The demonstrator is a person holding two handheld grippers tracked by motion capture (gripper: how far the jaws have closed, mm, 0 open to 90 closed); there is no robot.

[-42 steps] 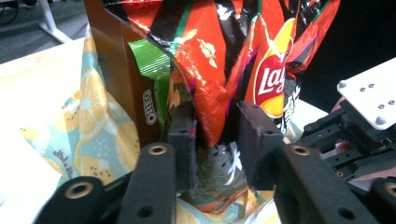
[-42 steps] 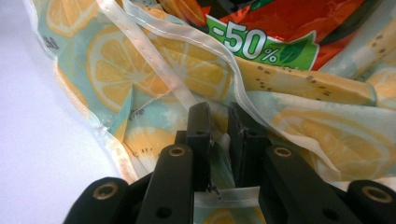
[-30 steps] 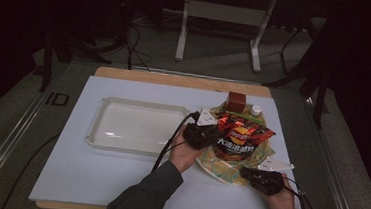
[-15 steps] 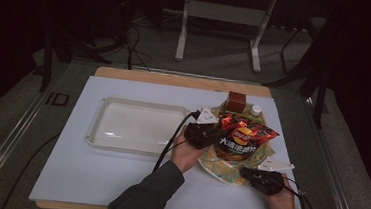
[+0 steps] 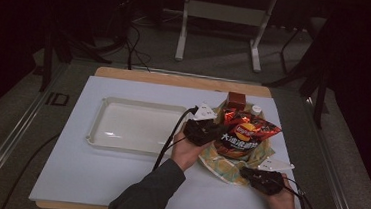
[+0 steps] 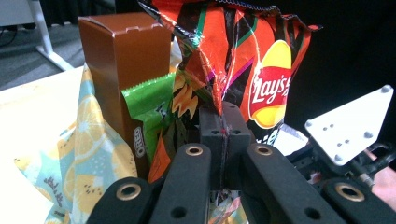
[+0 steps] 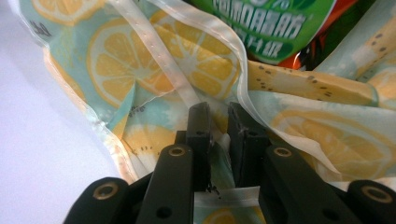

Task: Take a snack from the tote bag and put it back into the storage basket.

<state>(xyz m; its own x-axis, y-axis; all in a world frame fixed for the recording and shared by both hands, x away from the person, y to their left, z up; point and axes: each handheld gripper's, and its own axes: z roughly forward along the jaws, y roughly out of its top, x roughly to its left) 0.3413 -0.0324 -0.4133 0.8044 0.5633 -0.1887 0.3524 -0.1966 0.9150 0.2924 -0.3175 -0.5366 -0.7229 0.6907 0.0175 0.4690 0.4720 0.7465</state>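
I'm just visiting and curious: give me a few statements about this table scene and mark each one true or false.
1. The left gripper has its jaws shut on the red chip bag. True.
2. The clear tray is full of snacks. False: nothing lies in it.
3. The right gripper pinches the lemon-print bag. True, at its clear edge strip.
4. The brown box lies flat on the tray. False: it stands upright in the lemon-print bag.
5. A green snack packet sits beside the brown box. True.
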